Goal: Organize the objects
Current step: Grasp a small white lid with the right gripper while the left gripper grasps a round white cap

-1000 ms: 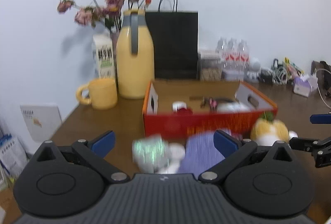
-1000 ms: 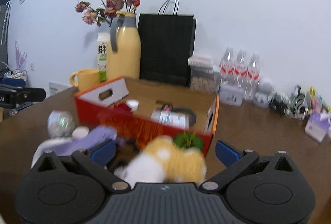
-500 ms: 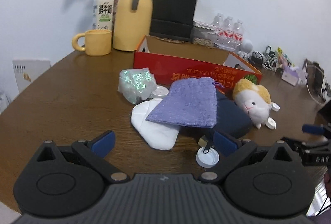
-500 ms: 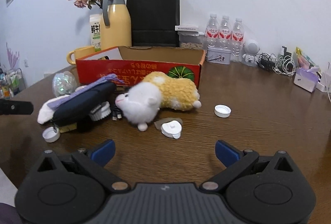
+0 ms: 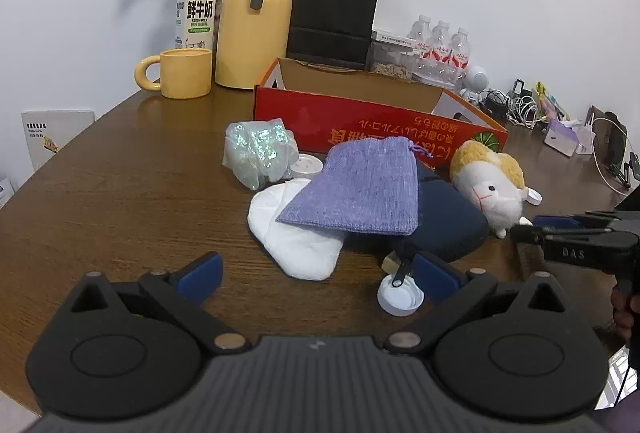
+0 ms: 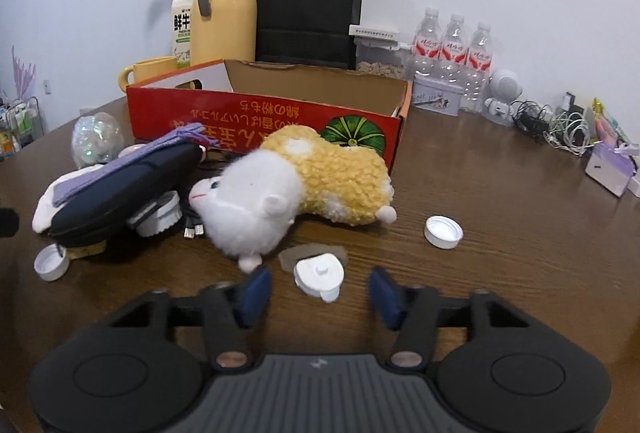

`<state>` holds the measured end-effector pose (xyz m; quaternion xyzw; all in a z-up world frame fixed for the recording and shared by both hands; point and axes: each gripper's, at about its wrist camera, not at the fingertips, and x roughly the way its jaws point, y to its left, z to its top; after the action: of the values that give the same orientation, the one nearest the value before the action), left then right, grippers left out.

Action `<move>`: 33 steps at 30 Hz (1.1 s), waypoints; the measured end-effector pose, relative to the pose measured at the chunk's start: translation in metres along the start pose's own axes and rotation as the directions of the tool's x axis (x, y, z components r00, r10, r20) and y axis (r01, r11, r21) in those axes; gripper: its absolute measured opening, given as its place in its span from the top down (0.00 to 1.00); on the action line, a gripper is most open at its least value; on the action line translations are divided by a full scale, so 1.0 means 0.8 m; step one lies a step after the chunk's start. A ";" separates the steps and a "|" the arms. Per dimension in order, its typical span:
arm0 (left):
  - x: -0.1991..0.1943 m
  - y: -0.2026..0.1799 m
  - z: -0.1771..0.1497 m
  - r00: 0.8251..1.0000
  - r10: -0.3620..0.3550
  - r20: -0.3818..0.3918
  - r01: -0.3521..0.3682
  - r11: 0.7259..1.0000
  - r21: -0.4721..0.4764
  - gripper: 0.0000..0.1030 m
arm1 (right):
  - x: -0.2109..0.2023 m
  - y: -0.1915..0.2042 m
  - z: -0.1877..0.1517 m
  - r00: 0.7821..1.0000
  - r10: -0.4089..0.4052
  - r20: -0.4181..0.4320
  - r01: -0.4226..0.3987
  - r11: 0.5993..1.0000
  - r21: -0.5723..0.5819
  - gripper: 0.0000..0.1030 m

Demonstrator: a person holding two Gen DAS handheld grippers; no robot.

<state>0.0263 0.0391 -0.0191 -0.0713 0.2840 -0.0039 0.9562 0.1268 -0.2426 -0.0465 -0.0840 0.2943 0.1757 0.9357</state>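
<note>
An open red cardboard box [image 5: 360,121] [image 6: 260,113] stands on the brown table. In front of it lie a shimmering bag [image 5: 260,149], a purple knitted pouch [image 5: 360,189] on a dark blue case [image 5: 448,217], a white pad [image 5: 296,245] and a yellow-white plush hamster [image 6: 304,177]. My left gripper [image 5: 316,273] is open just short of the pad, with a white bottle cap [image 5: 400,299] by its right finger. My right gripper [image 6: 320,293] is closing around a small white plug [image 6: 319,275]. The pads stand apart from the plug on both sides.
A yellow jug [image 5: 254,17], yellow mug [image 5: 184,73], milk carton [image 5: 196,13] and black paper bag [image 5: 332,5] stand behind the box. Water bottles [image 6: 452,49] and tangled cables [image 6: 560,125] are at the back right. Another white cap [image 6: 443,232] lies right of the hamster.
Both grippers have sunk from above the box to near the tabletop. In the last half second the right jaws narrowed around the white plug while the left barely moved.
</note>
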 end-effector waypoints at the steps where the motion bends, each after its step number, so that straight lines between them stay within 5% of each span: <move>1: 0.001 0.000 0.000 1.000 -0.002 -0.003 0.002 1.000 0.000 0.00 | 0.002 0.000 0.000 1.000 0.008 0.002 -0.008 1.000 0.004 0.69; 9: 0.011 -0.007 -0.001 1.000 -0.012 -0.024 0.012 1.000 0.010 0.00 | -0.006 -0.003 -0.010 0.998 0.027 0.049 -0.029 0.999 0.041 0.75; 17: 0.018 -0.022 -0.006 0.998 -0.036 -0.056 0.038 0.999 0.036 0.00 | -0.045 0.008 -0.028 0.960 -0.031 0.279 0.033 0.999 -0.001 0.75; 28: 0.028 -0.041 -0.013 0.995 -0.056 -0.082 0.062 0.996 0.070 0.00 | -0.044 0.008 -0.027 0.960 -0.021 0.279 0.020 1.000 0.008 0.75; 33: 0.026 -0.048 -0.014 0.995 -0.064 -0.075 0.071 0.992 0.103 0.20 | -0.044 0.008 -0.027 0.961 -0.020 0.277 0.018 1.000 0.010 0.75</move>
<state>0.0393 -0.0014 -0.0346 -0.0302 0.3151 -0.0537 0.9470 0.0863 -0.2518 -0.0444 -0.0581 0.1603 0.1757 0.9696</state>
